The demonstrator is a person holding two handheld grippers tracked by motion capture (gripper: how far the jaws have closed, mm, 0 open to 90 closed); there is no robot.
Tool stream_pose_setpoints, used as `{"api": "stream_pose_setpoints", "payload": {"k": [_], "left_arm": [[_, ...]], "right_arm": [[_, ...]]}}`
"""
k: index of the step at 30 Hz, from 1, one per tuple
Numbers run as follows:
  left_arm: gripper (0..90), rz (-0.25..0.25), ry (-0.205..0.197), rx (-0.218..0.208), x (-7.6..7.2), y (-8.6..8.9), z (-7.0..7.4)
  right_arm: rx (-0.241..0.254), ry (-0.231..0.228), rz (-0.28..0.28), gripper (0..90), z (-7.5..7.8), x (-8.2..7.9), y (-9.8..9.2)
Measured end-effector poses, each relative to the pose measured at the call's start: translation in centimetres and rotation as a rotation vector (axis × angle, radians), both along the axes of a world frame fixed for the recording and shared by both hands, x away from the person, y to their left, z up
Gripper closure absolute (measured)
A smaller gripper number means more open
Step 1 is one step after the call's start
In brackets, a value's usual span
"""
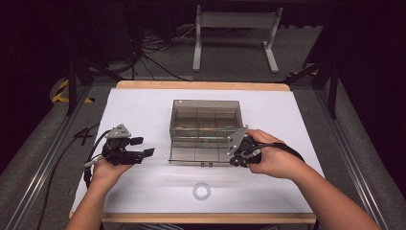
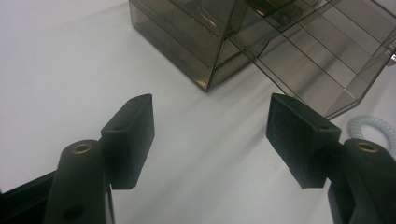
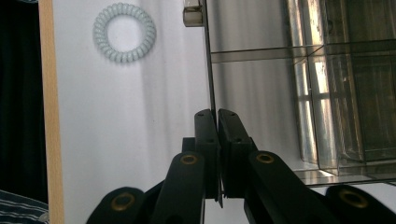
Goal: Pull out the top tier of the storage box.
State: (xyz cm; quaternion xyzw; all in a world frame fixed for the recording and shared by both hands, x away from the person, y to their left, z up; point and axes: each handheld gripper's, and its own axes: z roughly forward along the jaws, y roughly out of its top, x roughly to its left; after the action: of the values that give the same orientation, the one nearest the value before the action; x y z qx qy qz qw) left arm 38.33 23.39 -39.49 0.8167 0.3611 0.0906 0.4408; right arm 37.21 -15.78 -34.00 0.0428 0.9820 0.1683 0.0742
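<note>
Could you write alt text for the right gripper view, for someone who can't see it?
The right gripper pinches the thin edge of a clear smoky box's open lid. A pale coiled hair tie lies on the white table nearby.

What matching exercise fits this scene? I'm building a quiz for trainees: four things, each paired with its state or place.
Things:
1. left gripper
2. right gripper
3. spiral hair tie
4. smoky clear box

States or places:
A. shut on the lid's thin edge
B. lying loose on the white table cover near the front edge
C. jaws open, nothing between them
D. lid swung open toward the person

Pairs: 1-C, 2-A, 3-B, 4-D
</note>
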Motion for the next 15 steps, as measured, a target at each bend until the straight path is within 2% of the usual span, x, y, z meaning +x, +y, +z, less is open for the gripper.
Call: {"api": "stream_pose_setpoints", "payload": {"k": [3,12,15], "left_arm": [[33.1,-0.003,-0.002,0.003,0.02,-0.01,0.0],[33.1,-0.004,0.001,0.005,0.04,-0.06,-0.04],[33.1,-0.004,0.001,0.005,0.04,-0.06,-0.03]], "right_arm": [[0.004,-0.021,-0.01,86.9,0.2,0.06,-0.14],[0.019,-0.023,-0.013,86.8,0.04,0.12,-0.28],[0.029,0.0,-0.014,87.6,0.11,-0.14,-0.13]]}}
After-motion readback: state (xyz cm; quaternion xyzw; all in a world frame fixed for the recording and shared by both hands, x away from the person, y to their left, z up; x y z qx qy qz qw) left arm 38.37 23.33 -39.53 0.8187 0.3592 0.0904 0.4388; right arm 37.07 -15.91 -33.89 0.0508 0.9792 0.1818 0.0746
